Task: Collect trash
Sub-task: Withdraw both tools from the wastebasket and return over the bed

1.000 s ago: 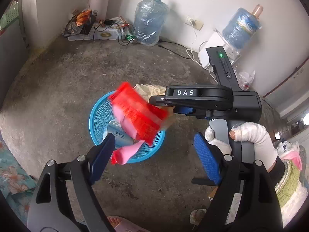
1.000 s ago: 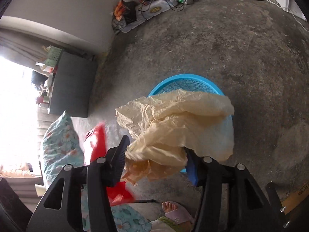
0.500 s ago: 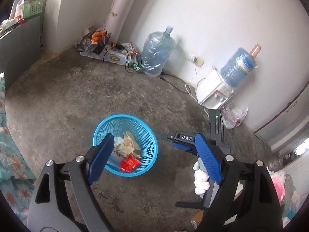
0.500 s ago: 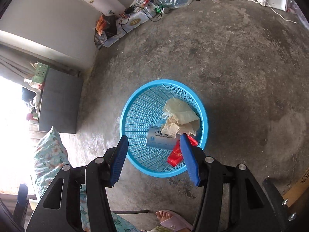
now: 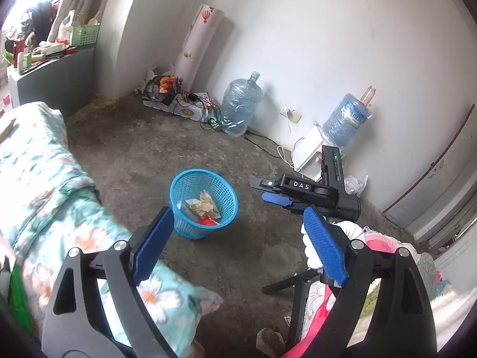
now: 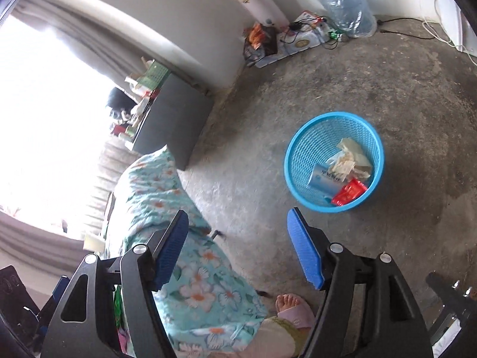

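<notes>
**Trash in the basket, both grippers empty**

While the concrete floor (image 6: pixel 372 68) fills most of the right wrist view, a floral quilt (image 6: pixel 167 191) covers its lower left. Right of centre stands the blue mesh basket (image 6: pixel 304 149), holding crumpled tan paper (image 6: pixel 348 158), a pale blue box (image 6: pixel 323 179) and a red wrapper (image 6: pixel 348 192). The left gripper (image 5: pixel 238 247) stands spread wide, nothing between its pads. The right gripper (image 6: pixel 238 250) has just been opening, its jaws apart and empty.

The print on the pale blue carton (image 6: pixel 325 179) in the round blue mesh plastic basket (image 6: pixel 301 149) is too small to be read; the carton is partly covered at 2 o'clock by crumpled beige paper (image 6: pixel 348 161).
</notes>
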`<action>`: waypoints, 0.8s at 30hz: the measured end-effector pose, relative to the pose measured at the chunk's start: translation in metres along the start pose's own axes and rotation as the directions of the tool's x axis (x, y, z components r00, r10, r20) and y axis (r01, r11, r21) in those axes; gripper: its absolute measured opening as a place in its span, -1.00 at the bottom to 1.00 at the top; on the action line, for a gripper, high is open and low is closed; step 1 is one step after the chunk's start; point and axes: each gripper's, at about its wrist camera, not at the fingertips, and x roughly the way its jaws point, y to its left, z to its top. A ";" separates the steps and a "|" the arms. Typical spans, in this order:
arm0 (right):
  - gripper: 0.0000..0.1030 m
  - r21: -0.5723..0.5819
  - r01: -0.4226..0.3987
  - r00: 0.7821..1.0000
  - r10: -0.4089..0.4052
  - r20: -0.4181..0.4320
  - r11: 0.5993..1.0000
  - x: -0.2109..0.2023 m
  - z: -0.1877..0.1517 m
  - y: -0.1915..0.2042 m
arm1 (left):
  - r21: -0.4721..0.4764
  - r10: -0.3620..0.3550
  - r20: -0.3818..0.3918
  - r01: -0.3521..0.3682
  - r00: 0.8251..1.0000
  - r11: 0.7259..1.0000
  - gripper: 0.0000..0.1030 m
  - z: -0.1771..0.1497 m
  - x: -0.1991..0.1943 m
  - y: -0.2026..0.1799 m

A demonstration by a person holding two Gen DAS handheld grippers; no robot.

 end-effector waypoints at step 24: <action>0.60 -0.329 -0.308 0.903 0.165 -0.397 0.893 0.098 -0.176 0.316 | -0.380 0.151 0.326 -0.017 0.933 0.925 0.70 -0.168 -0.266 0.121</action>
